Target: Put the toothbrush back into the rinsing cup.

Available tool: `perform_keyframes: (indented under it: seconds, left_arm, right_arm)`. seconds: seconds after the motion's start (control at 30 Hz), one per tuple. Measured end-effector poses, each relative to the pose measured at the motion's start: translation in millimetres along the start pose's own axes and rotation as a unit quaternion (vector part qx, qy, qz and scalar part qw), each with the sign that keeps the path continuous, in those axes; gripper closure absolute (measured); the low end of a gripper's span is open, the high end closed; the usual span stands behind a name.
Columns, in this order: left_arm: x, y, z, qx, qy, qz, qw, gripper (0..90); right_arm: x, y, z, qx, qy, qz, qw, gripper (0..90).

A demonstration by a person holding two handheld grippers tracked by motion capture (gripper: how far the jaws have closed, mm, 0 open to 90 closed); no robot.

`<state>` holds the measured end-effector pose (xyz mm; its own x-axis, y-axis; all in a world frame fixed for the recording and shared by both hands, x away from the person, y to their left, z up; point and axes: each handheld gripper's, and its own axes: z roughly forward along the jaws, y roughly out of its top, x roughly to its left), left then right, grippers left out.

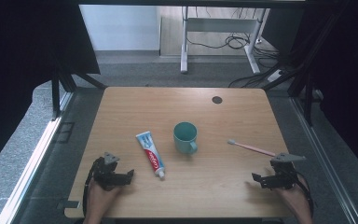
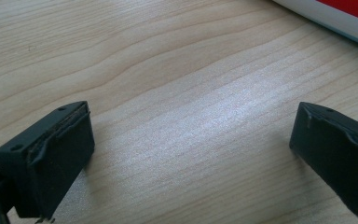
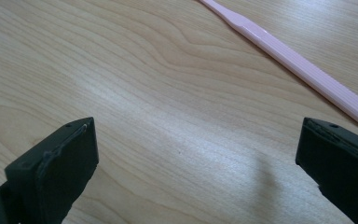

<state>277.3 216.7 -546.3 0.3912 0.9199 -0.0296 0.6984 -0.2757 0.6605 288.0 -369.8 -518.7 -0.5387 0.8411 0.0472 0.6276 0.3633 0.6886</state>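
So the wooden table (image 1: 135, 100) has three things laid out across its middle. A teal mug (image 1: 185, 136) stands upright about dead centre, handle pointing toward the near edge. Just left of it lies a toothpaste tube (image 1: 150, 154), white and blue with a red stripe, angled so its cap end points at the near edge and a bit to the right. Right of the mug, clear of it, a pink toothbrush (image 1: 251, 147) lies flat with the bristle end toward the mug and the handle running off toward the right edge.

The left tool (image 1: 121, 176) sits near the near-left corner, held by the person's left hand (image 1: 100, 198). Its jaws are spread wide with nothing between them, just bare wood grain in the left gripper view, and a sliver of the toothpaste tube's white and red body shows at the top right corner there.

The right tool (image 1: 263, 179) is over by the near-right corner in the right hand (image 1: 294, 196), also gaping wide and gripping nothing. In the right gripper view the toothbrush handle runs diagonally across the top, ending just beyond the right-side jaw, not touching it.

There's also a small dark round spot (image 1: 217, 99) near the far edge, right of middle.
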Motion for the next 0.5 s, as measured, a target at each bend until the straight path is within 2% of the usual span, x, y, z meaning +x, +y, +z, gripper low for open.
perform_keyframes:
  seconds: [0.5]
  left_arm:
    - [0.0,0.1,0.0,0.0,0.0,0.0,1.0,0.0]
  right_arm:
    - [-21.6,11.6,-3.2,0.015,0.001,0.027,0.9995,0.0]
